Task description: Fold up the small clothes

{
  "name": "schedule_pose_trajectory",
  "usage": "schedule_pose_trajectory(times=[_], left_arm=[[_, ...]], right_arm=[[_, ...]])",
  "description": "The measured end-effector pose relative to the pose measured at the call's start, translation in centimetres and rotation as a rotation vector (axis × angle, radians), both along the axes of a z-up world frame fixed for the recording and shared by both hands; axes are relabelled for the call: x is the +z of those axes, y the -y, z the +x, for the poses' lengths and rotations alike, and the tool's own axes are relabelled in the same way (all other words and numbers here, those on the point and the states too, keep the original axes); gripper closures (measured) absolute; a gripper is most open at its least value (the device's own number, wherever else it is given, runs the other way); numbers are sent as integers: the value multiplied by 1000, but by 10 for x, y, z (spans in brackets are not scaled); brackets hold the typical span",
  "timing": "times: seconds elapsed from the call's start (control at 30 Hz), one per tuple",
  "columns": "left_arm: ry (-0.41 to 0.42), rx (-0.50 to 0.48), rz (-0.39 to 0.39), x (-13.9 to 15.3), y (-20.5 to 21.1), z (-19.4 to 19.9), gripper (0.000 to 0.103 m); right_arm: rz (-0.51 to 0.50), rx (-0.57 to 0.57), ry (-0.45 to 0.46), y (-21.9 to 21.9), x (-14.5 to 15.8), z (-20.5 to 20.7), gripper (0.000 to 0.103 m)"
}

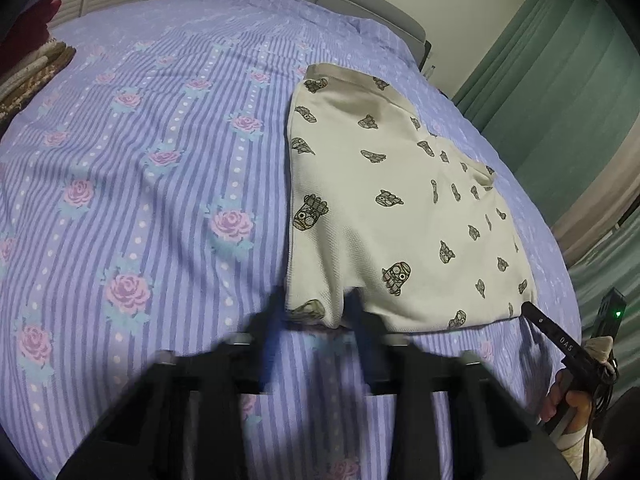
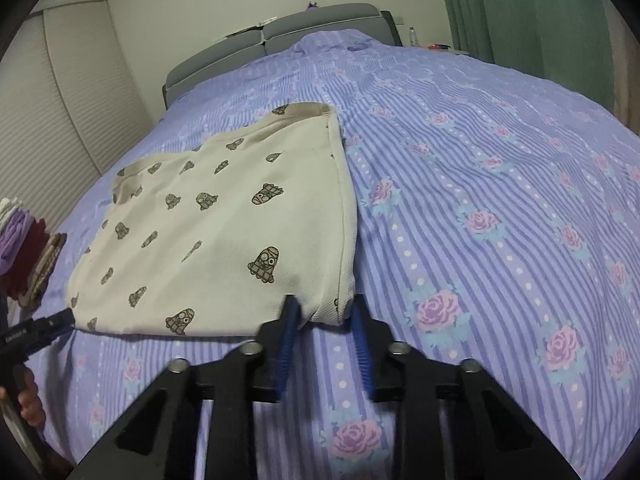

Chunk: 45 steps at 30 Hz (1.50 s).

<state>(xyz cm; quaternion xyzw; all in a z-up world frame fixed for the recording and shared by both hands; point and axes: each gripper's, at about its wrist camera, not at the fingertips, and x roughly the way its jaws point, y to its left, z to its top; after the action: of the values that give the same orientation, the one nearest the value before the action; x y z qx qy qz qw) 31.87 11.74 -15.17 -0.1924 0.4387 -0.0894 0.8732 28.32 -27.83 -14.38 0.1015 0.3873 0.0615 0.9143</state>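
A cream garment printed with small grey cartoon figures (image 1: 384,208) lies folded flat on the bed; it also shows in the right wrist view (image 2: 224,232). My left gripper (image 1: 314,308) is open, its blurred fingers astride the garment's near left corner. My right gripper (image 2: 324,312) is open with blue pads on either side of the garment's near right corner. The right gripper also shows at the garment's right corner in the left wrist view (image 1: 532,308), and the left gripper shows at the left corner in the right wrist view (image 2: 64,318).
The bed has a purple striped sheet with pink roses (image 2: 480,220). A stack of folded clothes (image 2: 28,252) sits at the bed's left edge, also in the left wrist view (image 1: 28,64). A grey headboard (image 2: 280,36) stands behind, green curtains (image 1: 560,80) to the right.
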Motion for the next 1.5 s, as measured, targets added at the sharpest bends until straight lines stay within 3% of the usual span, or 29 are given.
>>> schedule_pose_trajectory(times=[0.33, 0.6, 0.7, 0.77, 0.8, 0.83, 0.9, 1.0, 1.1, 1.27, 1.5], left_arm=[[87, -3, 83, 36, 4, -23, 91], [15, -8, 88, 7, 1, -16, 91], [6, -15, 132, 6, 4, -16, 86], [12, -21, 180, 12, 7, -21, 76], [30, -21, 208, 18, 8, -26, 62], [66, -23, 241, 28, 7, -30, 57], [150, -43, 303, 49, 7, -32, 50], [225, -77, 333, 74, 6, -9, 45], [273, -93, 322, 89, 4, 38, 44], [235, -72, 241, 87, 2, 98, 44], [141, -78, 202, 58, 2, 152, 44]], right_arm=[[-234, 93, 96, -11, 52, -19, 94], [-226, 105, -5, -7, 24, -3, 94], [-222, 108, -33, -5, 15, -1, 93], [-225, 108, -35, -6, 15, -4, 86], [-230, 102, -20, -6, 19, -9, 74], [-229, 98, 7, -6, 25, -15, 57], [-231, 88, 84, -8, 45, -22, 49], [-231, 89, 154, -11, 74, -8, 49], [-179, 64, 182, -10, 94, 31, 46], [-17, -19, 121, 5, 94, 105, 46], [-29, -63, 61, 5, 73, 167, 46]])
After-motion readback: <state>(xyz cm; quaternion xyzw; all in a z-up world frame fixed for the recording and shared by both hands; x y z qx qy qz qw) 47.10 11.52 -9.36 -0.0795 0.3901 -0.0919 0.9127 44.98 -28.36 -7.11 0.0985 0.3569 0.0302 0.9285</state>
